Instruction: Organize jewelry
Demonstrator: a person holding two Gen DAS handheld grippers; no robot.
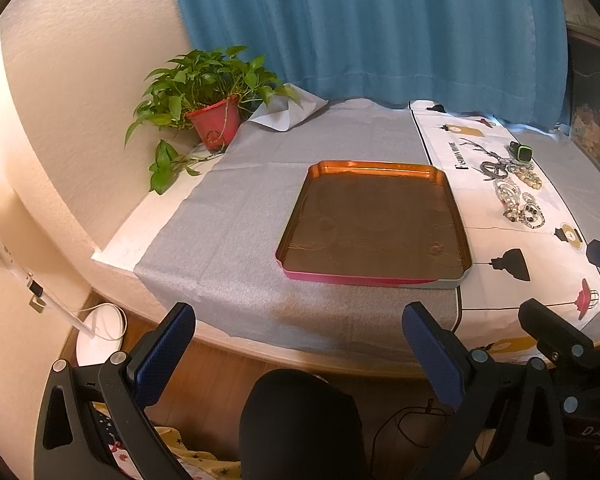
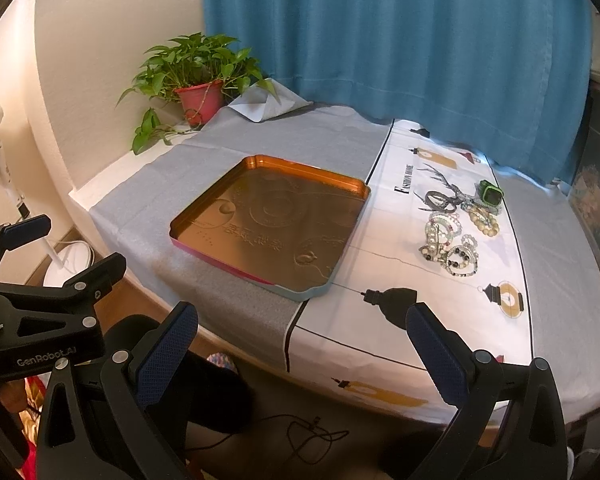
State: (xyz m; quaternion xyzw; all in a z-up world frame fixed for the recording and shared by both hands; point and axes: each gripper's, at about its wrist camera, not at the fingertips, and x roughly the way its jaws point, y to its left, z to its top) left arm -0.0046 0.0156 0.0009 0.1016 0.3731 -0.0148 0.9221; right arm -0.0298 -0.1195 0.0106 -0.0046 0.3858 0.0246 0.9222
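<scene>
- Left claw [image 1: 298, 344]: spread wide, nothing between the blue pads, held off the near edge of the surface [image 1: 236, 312], short of the tray.
- Right claw [image 2: 302, 346]: spread equally wide, empty, over the near edge at the seam between grey cloth [image 2: 204, 280] and printed white cloth [image 2: 380, 320].
- Tray [image 1: 374, 222]: copper-toned, shallow, pink-sided, empty; centre of the left wrist view, at 11 o'clock from the right claw in the right wrist view. Embossed pattern on its floor legible only in the right wrist view.
- Jewelry pile [image 2: 456, 232]: beaded bracelets and bangles, all on the white cloth, clear of the tray, at 3 o'clock from it; at 1 o'clock from the right claw. Small and crowded at the 3 o'clock margin in the left wrist view [image 1: 518, 196]; separate pieces distinguishable only in the right wrist view.
- Green watch [image 2: 491, 193]: far end of the pile, touching it.
- Potted plant [image 1: 208, 92]: red pot, far corner of the surface, at 10 o'clock from the tray.
- Blue curtain [image 2: 400, 40]: behind the surface.
- Dark-clothed knee [image 1: 300, 420]: under the surface edge, seen in full only in the left wrist view.
</scene>
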